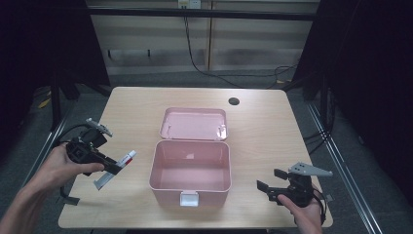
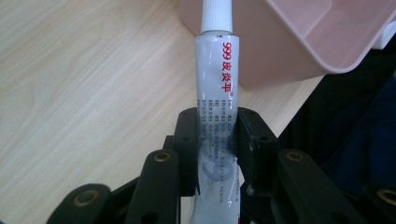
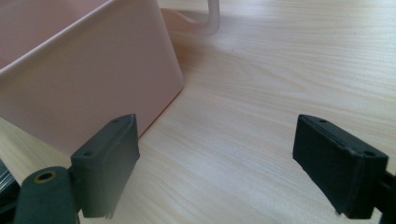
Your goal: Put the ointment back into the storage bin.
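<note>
A white ointment tube (image 2: 216, 100) with red lettering and a ribbed white cap is clamped between the jaws of my left gripper (image 2: 217, 144). In the high view the tube (image 1: 124, 162) hangs above the table at the left, pointing toward the pink box (image 1: 190, 194), with the left gripper (image 1: 113, 167) shut on it. The pink box stands open in the middle, its inside bare, its lid (image 1: 194, 124) lying flat behind it. My right gripper (image 1: 269, 184) is at the box's right front corner, open, nothing between its pads (image 3: 108, 163). The right gripper (image 3: 233, 163) hovers over bare wood beside the box wall (image 3: 84, 88).
The wooden table (image 1: 272, 131) has a dark cable hole (image 1: 234, 101) at the back right. A white latch (image 1: 189, 199) sits on the box's front wall. Dark floor and metal frame rails flank the table on both sides.
</note>
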The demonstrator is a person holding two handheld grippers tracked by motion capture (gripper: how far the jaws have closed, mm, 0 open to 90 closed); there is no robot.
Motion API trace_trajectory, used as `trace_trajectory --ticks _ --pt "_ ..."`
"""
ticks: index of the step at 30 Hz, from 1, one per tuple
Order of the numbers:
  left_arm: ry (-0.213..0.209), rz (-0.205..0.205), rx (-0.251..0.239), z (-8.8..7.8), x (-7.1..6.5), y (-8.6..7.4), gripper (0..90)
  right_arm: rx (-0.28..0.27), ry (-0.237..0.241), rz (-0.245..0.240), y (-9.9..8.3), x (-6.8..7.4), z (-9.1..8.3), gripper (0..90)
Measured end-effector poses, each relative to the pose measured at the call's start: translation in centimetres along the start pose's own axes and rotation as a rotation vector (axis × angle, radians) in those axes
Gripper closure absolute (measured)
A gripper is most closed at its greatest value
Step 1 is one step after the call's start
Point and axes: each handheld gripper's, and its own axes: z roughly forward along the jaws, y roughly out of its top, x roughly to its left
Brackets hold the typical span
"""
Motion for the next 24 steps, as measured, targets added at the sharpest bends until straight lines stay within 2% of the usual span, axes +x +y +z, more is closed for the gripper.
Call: trace_trajectory --ticks 2,5,7,9,10,17,18,19,20,21,22,24 --pt "0.009 0.002 -0.002 -0.1 -0.2 0.2 70.8 0.002 -0.002 0.0 0.0 0.0 0.0 14.2" --pt "0.001 0.009 -0.003 -0.3 -0.4 0.4 70.8 0.002 -0.001 0.0 0.0 0.0 0.0 14.2" --pt "0.018 0.006 -0.005 -0.5 -0.7 0.9 70.8 0.002 -0.001 -0.001 0.0 0.0 0.0 14.2" --pt "0.01 0.006 -0.009 -0.6 -0.8 1.1 70.8 0.002 0.0 0.0 0.0 0.0 0.0 14.2" --pt "-0.005 0.026 -0.016 -0.9 -1.1 1.5 70.8 0.002 0.002 -0.001 0.0 0.0 0.0 14.1" --pt "0.006 0.064 -0.02 -1.1 -2.3 2.7 70.7 -0.001 0.008 0.004 0.0 -0.1 -0.1 13.9" --pt "0.004 0.086 -0.015 -1.0 -2.8 3.0 70.7 -0.003 0.01 0.003 0.0 -0.1 -0.1 13.9" --pt "0.004 0.086 -0.015 -1.0 -2.8 3.0 70.7 -0.003 0.01 0.003 0.0 -0.1 -0.1 13.9" --pt "0.021 0.12 -0.006 -1.0 -3.5 3.5 70.6 -0.002 0.009 0.003 0.0 -0.1 -0.1 13.9" --pt "0.021 0.12 -0.006 -1.0 -3.5 3.5 70.6 -0.002 0.009 0.003 0.0 -0.1 -0.1 13.9" --pt "0.015 0.151 0.004 -1.0 -4.0 3.8 70.7 0.0 0.012 0.004 0.0 -0.1 -0.1 13.9" --pt "0.021 0.16 0.012 -0.9 -4.5 4.2 70.7 0.001 0.008 0.007 0.0 -0.1 -0.1 13.9"
